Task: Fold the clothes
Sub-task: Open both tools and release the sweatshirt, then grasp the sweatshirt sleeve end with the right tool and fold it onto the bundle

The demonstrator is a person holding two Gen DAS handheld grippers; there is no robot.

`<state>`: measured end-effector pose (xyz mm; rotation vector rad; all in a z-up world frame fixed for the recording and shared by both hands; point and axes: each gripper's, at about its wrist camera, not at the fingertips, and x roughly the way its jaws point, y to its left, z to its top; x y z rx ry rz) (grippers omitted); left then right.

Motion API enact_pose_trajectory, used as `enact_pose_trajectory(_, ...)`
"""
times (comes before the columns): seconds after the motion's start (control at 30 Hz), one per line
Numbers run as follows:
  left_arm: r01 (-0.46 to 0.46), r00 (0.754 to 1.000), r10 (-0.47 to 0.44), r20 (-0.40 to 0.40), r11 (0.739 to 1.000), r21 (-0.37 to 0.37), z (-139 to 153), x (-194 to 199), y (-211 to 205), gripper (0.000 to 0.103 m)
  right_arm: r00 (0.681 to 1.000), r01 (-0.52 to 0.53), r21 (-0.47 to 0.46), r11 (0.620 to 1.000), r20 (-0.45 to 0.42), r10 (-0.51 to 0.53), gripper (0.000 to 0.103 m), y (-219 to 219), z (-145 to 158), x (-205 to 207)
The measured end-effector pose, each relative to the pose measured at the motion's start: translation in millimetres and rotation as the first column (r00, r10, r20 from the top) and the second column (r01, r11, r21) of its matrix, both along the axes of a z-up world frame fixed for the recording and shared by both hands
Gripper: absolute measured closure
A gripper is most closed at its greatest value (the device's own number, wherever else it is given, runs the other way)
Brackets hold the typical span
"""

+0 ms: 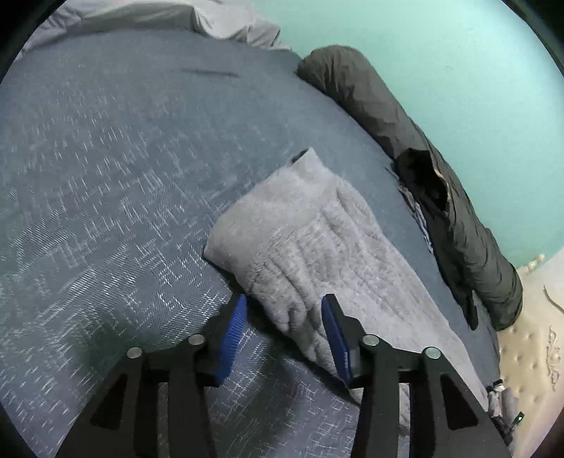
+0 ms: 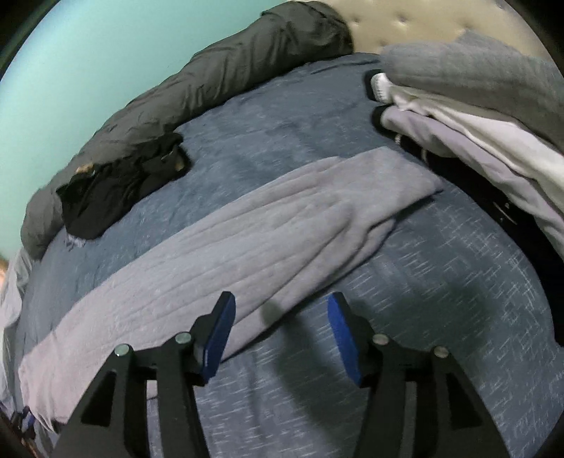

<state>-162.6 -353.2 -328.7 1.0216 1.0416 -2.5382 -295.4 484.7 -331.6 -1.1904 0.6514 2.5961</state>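
Observation:
A long grey ribbed garment lies flat on the blue bedspread. In the left wrist view my left gripper is open, its blue pads straddling the garment's near edge without pinching it. In the right wrist view the same grey garment stretches from lower left to upper right across the bedspread. My right gripper is open just above the garment's near edge, and nothing sits between its blue pads.
A dark green rolled duvet lines the bed beside the teal wall. A black garment lies by the duvet. A pile of grey, white and lilac clothes sits at right near the tufted headboard.

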Motion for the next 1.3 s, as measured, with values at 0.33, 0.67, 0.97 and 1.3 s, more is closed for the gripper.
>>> enact_pose_trajectory(0.33, 0.065, 0.998, -0.067, -0.018, 0.990, -0.126, 19.6, -14.9, 45.9, 0.054, 0.992, 0.124, -0.115, 0.986, -0.021, -0.127, 0.041, 54.9, -14.5, -8.8)
enact_pose_trajectory(0.67, 0.129, 0.990, -0.136, -0.026, 0.973, -0.194, 22.7, -25.6, 82.0, 0.054, 0.987, 0.141, -0.150, 0.979, -0.060, -0.151, 0.041, 76.0, -31.1, -27.6)
enact_pose_trajectory(0.97, 0.131, 0.990, -0.138, -0.022, 0.970, -0.204, 21.0, -29.7, 87.1, 0.054, 0.985, 0.128, -0.090, 0.988, -0.105, -0.138, 0.069, 68.0, -17.7, -42.7)
enact_pose_trajectory(1.3, 0.132, 0.989, -0.143, -0.040, 0.970, -0.204, 28.6, -23.5, 93.4, 0.054, 0.976, 0.008, 0.067, 0.998, -0.217, 0.007, 0.087, 40.9, 69.3, -41.4)
